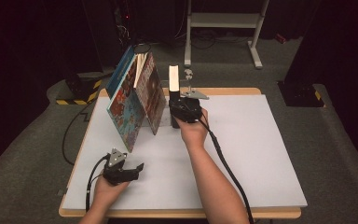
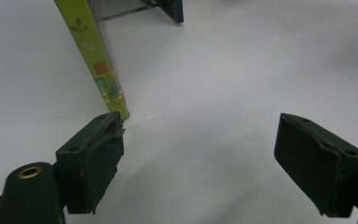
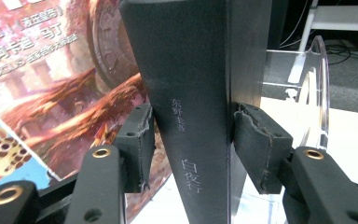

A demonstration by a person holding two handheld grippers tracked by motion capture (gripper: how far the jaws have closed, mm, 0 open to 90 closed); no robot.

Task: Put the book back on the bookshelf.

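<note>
A black book [image 3: 200, 93] with white characters on its spine stands upright near the table's far edge [image 1: 174, 88]. My right gripper [image 3: 191, 140] is shut on its spine, one jaw on each cover; in the high view the right gripper [image 1: 184, 108] sits just in front of the book. Left of it, several colourful books [image 1: 137, 100] lean to the right. A red illustrated cover [image 3: 60, 79] lies right behind the black book. My left gripper [image 1: 133, 170] rests open near the table's front left, nothing between its jaws [image 2: 198, 163]. A green book spine [image 2: 93, 56] stands just beyond its left jaw.
The white tabletop [image 1: 251, 149] stretches to the right and front. A clear plastic bookend [image 3: 314, 93] stands to the right of the black book. A white metal frame [image 1: 223, 23] stands on the grey floor behind the table. Cables trail from both grippers.
</note>
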